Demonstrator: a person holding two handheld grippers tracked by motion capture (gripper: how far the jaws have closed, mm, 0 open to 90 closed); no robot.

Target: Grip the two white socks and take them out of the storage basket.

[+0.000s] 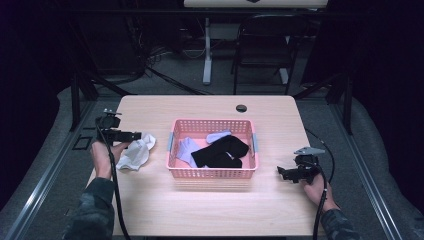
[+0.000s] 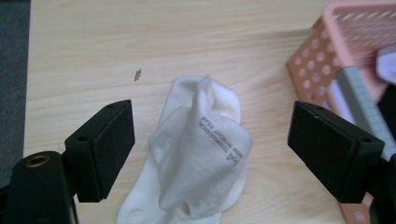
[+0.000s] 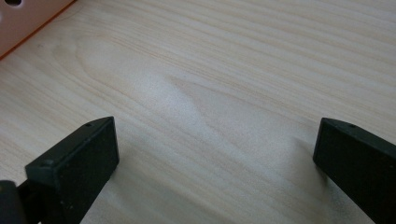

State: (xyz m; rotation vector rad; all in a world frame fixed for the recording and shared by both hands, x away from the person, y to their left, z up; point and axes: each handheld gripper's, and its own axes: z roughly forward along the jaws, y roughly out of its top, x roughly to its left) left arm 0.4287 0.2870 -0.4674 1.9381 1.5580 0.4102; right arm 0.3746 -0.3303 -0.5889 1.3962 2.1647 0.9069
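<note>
A crumpled white sock lies on the wooden table, left of a pink plastic basket. My left gripper hovers over it with its jaws wide apart, the pads clear of the cloth on both sides. In the high view the left gripper sits at the sock's upper edge. The basket holds a black sock and pale lavender socks. My right gripper rests right of the basket, open over bare wood with nothing between its jaws.
The basket's side stands close to the right of my left jaws, and its corner shows far off from the right gripper. A dark round hole marks the table's far side. Chairs and a desk leg stand beyond the table.
</note>
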